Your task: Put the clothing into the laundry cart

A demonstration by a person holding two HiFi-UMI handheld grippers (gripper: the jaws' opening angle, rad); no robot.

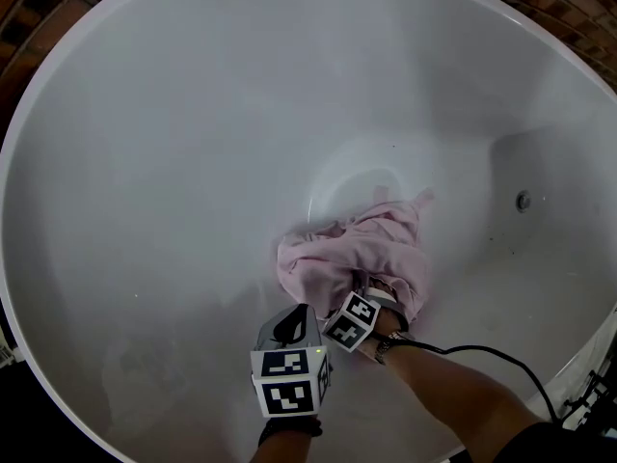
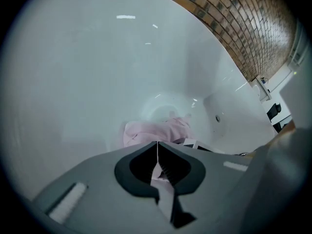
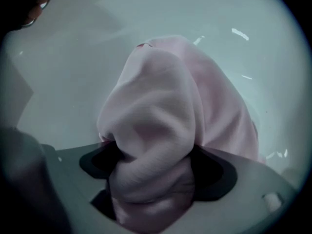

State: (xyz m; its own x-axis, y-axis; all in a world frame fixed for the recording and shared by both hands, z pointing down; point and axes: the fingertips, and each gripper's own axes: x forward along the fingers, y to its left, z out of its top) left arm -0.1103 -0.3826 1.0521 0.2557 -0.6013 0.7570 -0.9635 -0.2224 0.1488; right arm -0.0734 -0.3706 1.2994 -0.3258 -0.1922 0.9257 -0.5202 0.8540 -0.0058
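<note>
White moulded basin (image 1: 145, 162): glossy, seamless, with curved walls. Pink garment (image 1: 328, 258): soft matte knit, crumpled in folds on the basin floor and bunched up between the jaws of the right gripper (image 3: 153, 162). These jaws are spread wide with their pads off the cloth, probably to let it drop. Left gripper (image 2: 157, 147): jaws together, nothing clearly held, idle just short of the heap.

Grey left gripper (image 2: 157, 145), right gripper (image 3: 155, 157) — black-white marker cubes (image 1: 287, 382); black cable (image 1: 482, 351).
</note>
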